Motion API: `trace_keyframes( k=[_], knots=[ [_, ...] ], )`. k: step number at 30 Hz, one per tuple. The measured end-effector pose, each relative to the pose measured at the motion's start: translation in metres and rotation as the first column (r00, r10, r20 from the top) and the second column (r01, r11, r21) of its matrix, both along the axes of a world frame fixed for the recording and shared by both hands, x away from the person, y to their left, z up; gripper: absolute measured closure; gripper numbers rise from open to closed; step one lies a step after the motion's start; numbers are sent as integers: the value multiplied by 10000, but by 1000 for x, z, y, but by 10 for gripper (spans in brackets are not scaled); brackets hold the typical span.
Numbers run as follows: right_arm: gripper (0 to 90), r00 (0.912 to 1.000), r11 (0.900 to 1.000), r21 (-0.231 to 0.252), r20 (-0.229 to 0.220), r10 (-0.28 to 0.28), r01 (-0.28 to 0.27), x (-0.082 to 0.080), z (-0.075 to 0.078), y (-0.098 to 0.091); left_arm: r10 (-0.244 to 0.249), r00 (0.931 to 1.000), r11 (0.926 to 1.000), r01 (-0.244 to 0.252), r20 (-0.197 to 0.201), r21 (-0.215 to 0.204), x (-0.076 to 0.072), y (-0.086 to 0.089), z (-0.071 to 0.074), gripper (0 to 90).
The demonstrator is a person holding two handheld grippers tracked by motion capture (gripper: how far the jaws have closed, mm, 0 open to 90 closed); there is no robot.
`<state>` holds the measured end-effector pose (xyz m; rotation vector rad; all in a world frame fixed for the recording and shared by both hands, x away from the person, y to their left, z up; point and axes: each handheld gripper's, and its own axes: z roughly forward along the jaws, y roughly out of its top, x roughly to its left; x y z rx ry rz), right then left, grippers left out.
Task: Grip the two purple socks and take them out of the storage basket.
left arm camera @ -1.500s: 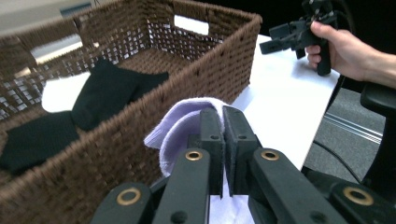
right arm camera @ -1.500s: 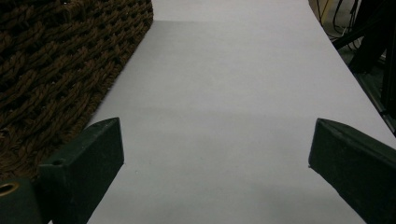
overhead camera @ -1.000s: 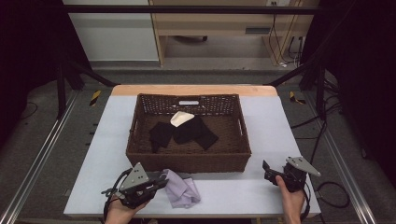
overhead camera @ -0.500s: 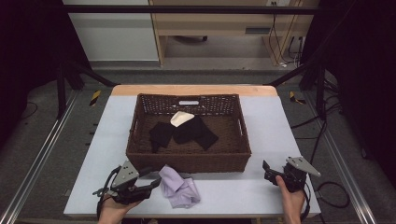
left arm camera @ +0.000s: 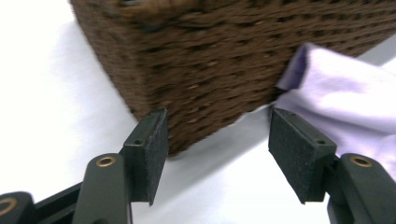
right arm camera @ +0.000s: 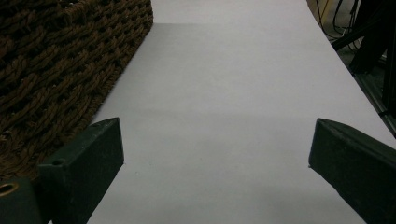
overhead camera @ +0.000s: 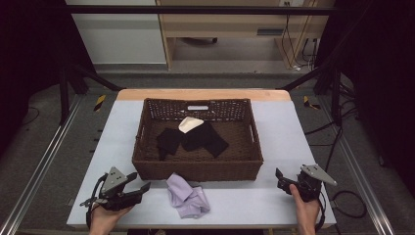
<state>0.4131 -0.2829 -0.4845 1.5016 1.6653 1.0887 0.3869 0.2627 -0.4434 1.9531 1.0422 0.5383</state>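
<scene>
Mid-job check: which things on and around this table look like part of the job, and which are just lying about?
Likely part of the job:
- lilac cloth on the table
- wicker basket, with black cloths and a cream cloth inside
- left gripper, open
- right gripper, open

Just lying about:
- cables on the floor
- wooden furniture behind

Wicker basket (overhead camera: 197, 169) holding black cloths (overhead camera: 193, 139); lilac cloth (overhead camera: 188, 198) beside.

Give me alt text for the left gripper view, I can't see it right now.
The left gripper points at a near corner of the brown wicker basket, jaws open with nothing between them. A crumpled lilac cloth lies on the white table against the basket wall, behind the right-hand jaw.
</scene>
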Motion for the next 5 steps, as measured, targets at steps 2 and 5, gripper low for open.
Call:
trace_keyframes(
  k=[2, 5],
  knots=[
    [37, 10000, 10000, -1, 6, 10, -10, 0, 0, 0, 4, 9999, 10000, -4, 121, -5, 1, 4, 1, 371],
    [37, 10000, 10000, 31, -47, -1, 1, 0, 0, 0, 212, 9995, 9996, -216, 241, 190, 2, 11, 1, 365]
  ],
)
